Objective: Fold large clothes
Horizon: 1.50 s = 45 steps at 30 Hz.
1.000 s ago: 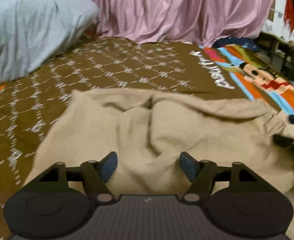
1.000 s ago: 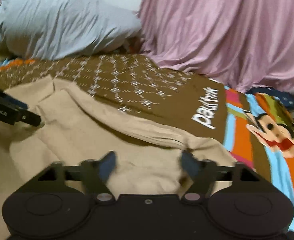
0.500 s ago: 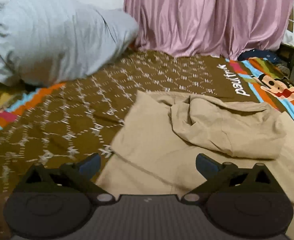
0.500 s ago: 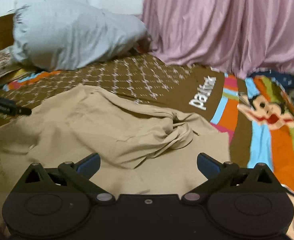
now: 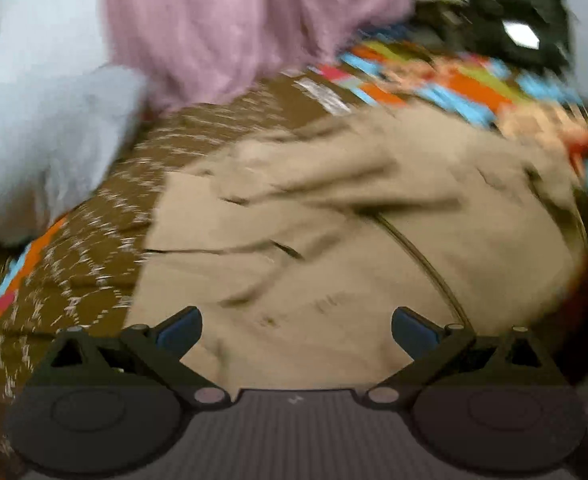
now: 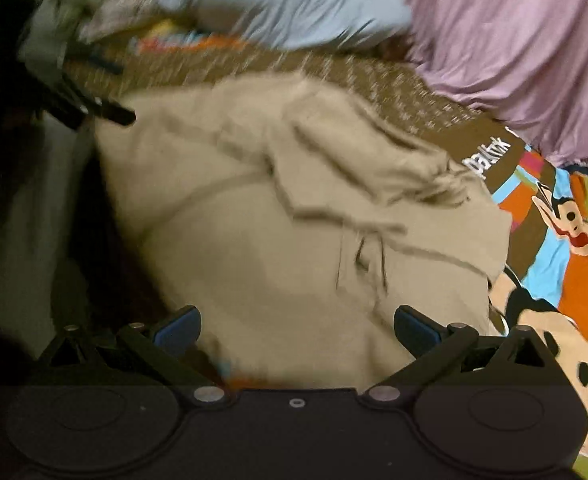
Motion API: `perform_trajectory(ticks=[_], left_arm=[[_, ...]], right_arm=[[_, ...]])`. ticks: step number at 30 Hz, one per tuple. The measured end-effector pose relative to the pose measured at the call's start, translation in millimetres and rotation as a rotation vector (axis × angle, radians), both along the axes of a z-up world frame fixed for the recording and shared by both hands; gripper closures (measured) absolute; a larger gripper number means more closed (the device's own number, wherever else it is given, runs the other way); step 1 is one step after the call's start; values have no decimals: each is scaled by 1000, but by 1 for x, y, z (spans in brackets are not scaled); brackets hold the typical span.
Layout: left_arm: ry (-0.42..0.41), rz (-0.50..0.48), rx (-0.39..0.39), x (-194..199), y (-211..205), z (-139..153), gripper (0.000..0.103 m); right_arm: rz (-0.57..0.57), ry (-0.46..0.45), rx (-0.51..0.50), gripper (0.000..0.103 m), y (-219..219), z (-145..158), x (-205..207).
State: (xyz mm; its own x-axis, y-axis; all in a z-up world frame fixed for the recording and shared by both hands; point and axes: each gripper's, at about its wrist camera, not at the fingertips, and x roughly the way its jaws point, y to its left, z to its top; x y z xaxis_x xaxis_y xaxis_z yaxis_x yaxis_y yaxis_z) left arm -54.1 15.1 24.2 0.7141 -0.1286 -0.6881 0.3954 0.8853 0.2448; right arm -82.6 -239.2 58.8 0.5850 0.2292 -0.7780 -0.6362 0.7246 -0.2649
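Above the tan garment [image 5: 334,240] crumpled on the patterned bedspread [image 5: 93,280], left gripper [image 5: 296,326] and right gripper [image 6: 297,326] hover, jaws wide, holding nothing.

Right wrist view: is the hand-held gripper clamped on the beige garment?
No, the right hand-held gripper stands wide open above the beige garment, nothing pinched.

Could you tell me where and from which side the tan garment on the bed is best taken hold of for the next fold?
Probably the tan garment at its flat near hem, approached from above on the near side: there the cloth seems to lie flat, while farther back it is bunched into ridges. Both claws are open and empty.
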Motion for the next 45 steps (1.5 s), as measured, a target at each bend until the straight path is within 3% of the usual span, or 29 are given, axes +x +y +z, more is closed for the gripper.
perform_trajectory(ticks=[4, 7, 12, 16, 20, 22, 23, 27, 30, 32, 34, 36, 39, 42, 45], left_arm=[[5, -70, 83, -6, -23, -10, 0], [26, -86, 125, -8, -30, -17, 0], [16, -64, 143, -8, -28, -18, 0], [11, -52, 129, -9, -22, -16, 0], [13, -65, 100, -10, -18, -13, 0], [12, -86, 82, -11, -18, -11, 0], [13, -102, 70, -13, -19, -10, 0], [15, -187, 28, -19, -24, -5, 0], [4, -214, 54, -20, -34, -6, 0], [-22, -169, 147, -15, -44, -13, 3], [-21, -101, 231, -4, -48, -22, 21], [4, -35, 255, 7, -44, -26, 28], [-34, 67, 310, 14, -28, -24, 41], [-69, 200, 366, 20, -1, -20, 44], [-71, 255, 331, 23, 22, -9, 42]], right_arm=[[67, -9, -153, 1, -2, -16, -17], [108, -17, -212, 1, -2, -25, -16], [341, -74, -353, 2, 11, -39, -17], [506, -85, -405, 20, 19, -46, -15], [553, 2, -431, 41, 23, -54, -8], [533, -22, -456, 65, 22, -57, -4], [526, -51, -452, 67, 22, -56, -4], [440, -191, -314, 93, 19, -30, 1], [317, -233, -155, 98, 15, 3, 22], [238, -254, -54, 98, 12, 26, 38], [171, -283, 34, 98, 9, 47, 53], [120, -314, 99, 98, 5, 65, 65], [84, -368, 141, 99, -2, 84, 67], [58, -410, 132, 99, -8, 86, 63], [23, -429, 149, 100, -14, 81, 52]])
